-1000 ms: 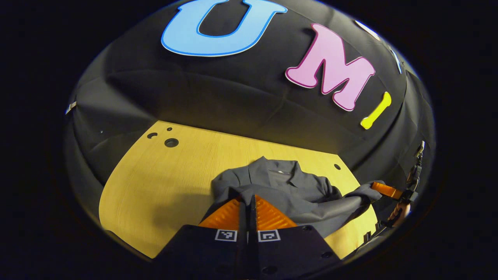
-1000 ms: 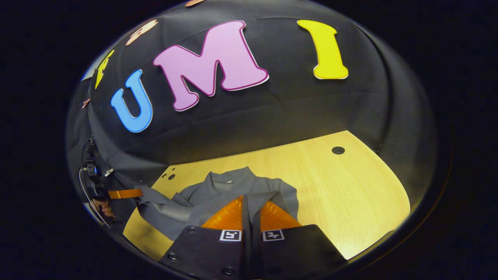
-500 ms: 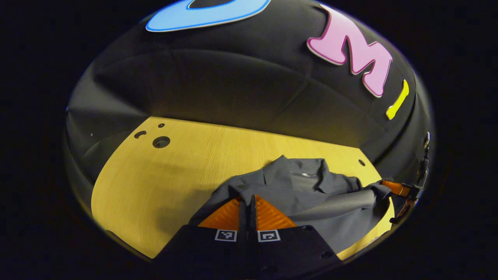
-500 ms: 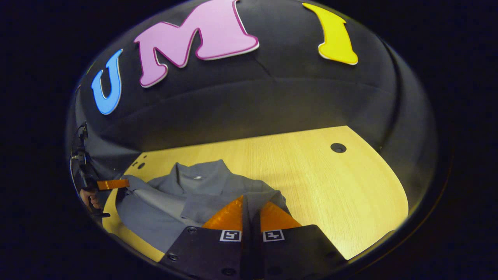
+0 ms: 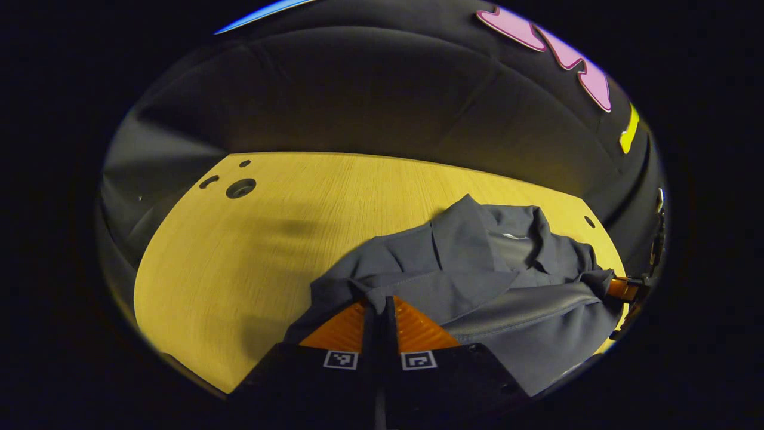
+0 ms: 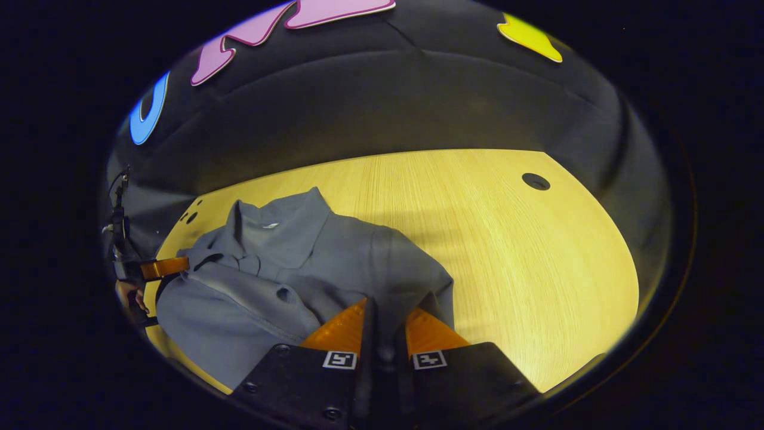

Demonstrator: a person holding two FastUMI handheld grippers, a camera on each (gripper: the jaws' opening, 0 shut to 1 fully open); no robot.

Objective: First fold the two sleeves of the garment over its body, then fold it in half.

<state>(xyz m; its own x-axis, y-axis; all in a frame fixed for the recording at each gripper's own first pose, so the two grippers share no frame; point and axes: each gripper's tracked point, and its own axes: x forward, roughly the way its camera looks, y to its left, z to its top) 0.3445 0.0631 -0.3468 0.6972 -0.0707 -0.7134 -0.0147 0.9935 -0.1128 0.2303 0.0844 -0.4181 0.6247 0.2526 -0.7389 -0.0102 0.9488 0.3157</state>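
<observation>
Crumpled grey collared cloth garment (image 5: 477, 280) on pale wooden table (image 5: 239, 257), collar far. Left gripper (image 5: 380, 310) and right gripper (image 6: 385, 313) each pinched on its near edge; fold travels away toward the collar.

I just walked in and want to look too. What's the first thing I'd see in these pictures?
A rumpled grey shirt lies on the yellow wooden table, collar toward the black cloth wall. Both orange-fingered grippers pinch it at opposite sides: the left gripper at the bottom of its own view, the right gripper in its.
</observation>
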